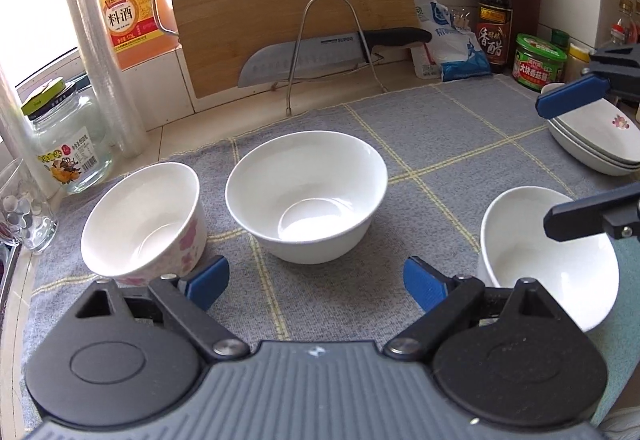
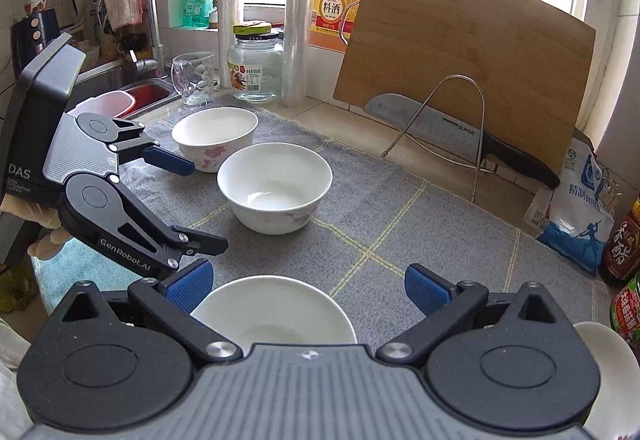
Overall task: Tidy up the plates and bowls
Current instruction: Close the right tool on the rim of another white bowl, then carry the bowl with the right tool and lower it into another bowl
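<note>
Three bowls stand on a grey checked mat (image 1: 440,128): a pink-flowered bowl (image 1: 140,220) at the left, a plain white bowl (image 1: 306,196) in the middle and another white bowl (image 1: 548,260) at the right. A stack of plates (image 1: 600,144) lies at the far right. My left gripper (image 1: 316,284) is open and empty, just short of the gap between the flowered and middle bowls. My right gripper (image 2: 308,290) is open above the right bowl (image 2: 276,316), its pads clear of the rim. The left gripper (image 2: 204,206) shows beside the flowered bowl (image 2: 216,136) and the middle bowl (image 2: 276,184).
Behind the mat a bamboo cutting board (image 1: 280,0) leans on the wall, with a knife (image 1: 320,52) in a wire rack (image 1: 332,40). A glass jar (image 1: 68,144), a glass mug (image 2: 194,80) and film rolls stand left by the sink (image 2: 132,92). Sauce bottles (image 1: 494,12) and a salt bag (image 1: 456,44) are at the right.
</note>
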### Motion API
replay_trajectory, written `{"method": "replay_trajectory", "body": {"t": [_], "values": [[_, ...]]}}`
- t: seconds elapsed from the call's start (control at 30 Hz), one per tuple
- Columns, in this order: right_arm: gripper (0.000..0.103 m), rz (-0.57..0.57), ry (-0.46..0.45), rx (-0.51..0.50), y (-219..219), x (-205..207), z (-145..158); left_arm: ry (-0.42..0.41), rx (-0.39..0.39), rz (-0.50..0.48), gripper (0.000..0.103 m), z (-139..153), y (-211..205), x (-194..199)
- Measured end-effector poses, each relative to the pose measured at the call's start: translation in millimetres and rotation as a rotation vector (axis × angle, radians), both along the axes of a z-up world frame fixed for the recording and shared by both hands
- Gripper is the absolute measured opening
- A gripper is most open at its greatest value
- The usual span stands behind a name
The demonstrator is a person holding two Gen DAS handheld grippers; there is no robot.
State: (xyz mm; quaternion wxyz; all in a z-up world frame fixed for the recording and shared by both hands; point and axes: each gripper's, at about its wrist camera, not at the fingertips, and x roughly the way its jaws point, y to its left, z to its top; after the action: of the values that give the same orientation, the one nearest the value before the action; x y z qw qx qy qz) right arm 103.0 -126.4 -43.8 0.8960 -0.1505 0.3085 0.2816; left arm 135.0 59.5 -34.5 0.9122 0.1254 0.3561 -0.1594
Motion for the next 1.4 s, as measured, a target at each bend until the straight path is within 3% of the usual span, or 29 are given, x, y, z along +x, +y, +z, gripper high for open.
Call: {"method": "replay_trajectory", "body": {"t": [0.73, 0.9, 0.97, 1.17, 1.4], "values": [[0.102, 0.128, 0.116, -0.070, 75.6, 118.4, -17.5, -0.049, -0.049, 0.059, 0.093, -19.7, -5.9, 26.8], [0.091, 0.135, 0.151, -0.063, 84.9, 134.6, -23.3, -0.040, -0.069, 0.061, 0.091, -19.8, -2.0, 30.5], [0.087, 0.138, 0.161, -0.063, 87.7, 138.6, -25.0, -0.040, -0.083, 0.044, 0.083, -19.4, -1.4, 29.2], [0.072, 0.158, 0.194, -0.062, 93.2, 147.3, -31.0, -0.042, -0.084, 0.042, 0.082, -19.1, -1.8, 28.4], [0.064, 0.174, 0.210, -0.054, 94.6, 150.9, -32.4, -0.033, -0.089, 0.045, 0.082, -18.4, -0.8, 30.5]]}}
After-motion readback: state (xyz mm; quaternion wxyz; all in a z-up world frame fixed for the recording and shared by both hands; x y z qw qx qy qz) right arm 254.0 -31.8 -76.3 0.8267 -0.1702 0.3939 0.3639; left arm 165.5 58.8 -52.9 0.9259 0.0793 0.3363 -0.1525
